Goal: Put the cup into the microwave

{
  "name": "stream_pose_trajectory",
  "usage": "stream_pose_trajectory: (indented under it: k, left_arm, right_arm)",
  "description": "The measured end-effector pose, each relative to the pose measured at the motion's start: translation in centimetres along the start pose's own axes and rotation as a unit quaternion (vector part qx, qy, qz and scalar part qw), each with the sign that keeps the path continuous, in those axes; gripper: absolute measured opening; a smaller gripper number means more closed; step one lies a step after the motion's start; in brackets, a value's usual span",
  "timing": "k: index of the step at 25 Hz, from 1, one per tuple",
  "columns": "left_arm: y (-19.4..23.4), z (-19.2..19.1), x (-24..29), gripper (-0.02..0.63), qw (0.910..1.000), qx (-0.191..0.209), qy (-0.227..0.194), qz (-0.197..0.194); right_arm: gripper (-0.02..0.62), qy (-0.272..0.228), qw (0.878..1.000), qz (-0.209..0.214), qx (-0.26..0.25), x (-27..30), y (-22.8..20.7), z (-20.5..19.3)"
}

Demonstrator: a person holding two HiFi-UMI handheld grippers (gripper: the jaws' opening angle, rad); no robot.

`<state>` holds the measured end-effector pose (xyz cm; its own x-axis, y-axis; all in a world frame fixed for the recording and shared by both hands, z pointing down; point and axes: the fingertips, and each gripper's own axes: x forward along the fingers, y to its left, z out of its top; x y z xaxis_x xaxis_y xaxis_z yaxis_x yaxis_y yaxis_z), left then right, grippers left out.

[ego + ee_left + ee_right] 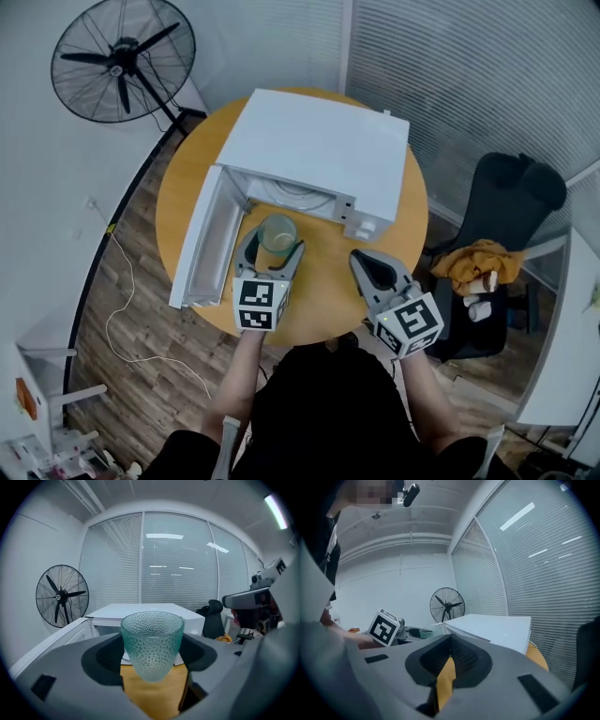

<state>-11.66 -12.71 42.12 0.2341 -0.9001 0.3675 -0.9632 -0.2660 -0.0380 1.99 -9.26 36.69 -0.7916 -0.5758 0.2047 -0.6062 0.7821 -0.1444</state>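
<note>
A dimpled clear glass cup [277,233] [152,644] is held upright between the jaws of my left gripper [273,246] [152,656], just in front of the white microwave [314,155] [145,612]. The microwave's door [204,239] hangs open to the left and its cavity [292,194] faces me. My right gripper [367,262] [449,665] hovers over the table to the right of the cup, jaws shut with nothing in them. The cup [425,632] and the left gripper's marker cube [385,627] show in the right gripper view.
The microwave stands on a round wooden table [319,300]. A standing fan [122,61] is at the back left, a black chair [506,202] with an orange cloth [478,262] at the right. A white cable [127,309] trails on the floor.
</note>
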Motion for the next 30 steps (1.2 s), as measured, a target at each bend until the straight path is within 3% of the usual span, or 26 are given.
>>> stream_pose_trajectory:
  k: [10,18,30]
  left_arm:
    - [3.1,-2.9,6.2,0.357,0.9991,0.013,0.007,-0.039]
    - [5.1,-5.7,10.3,0.357,0.9987,-0.001,0.019,-0.047]
    - [6.0,-8.4,16.2,0.357,0.9979,0.024,0.021,-0.057]
  right_arm:
    - [0.009,0.031,0.999,-0.041,0.014,3.5,-0.3,-1.5]
    - [0.009,0.056,0.997,-0.053,0.023,5.5,-0.2,-2.7]
    - [0.009,0.073,0.995,-0.063,0.040,7.0,-0.2,-3.8]
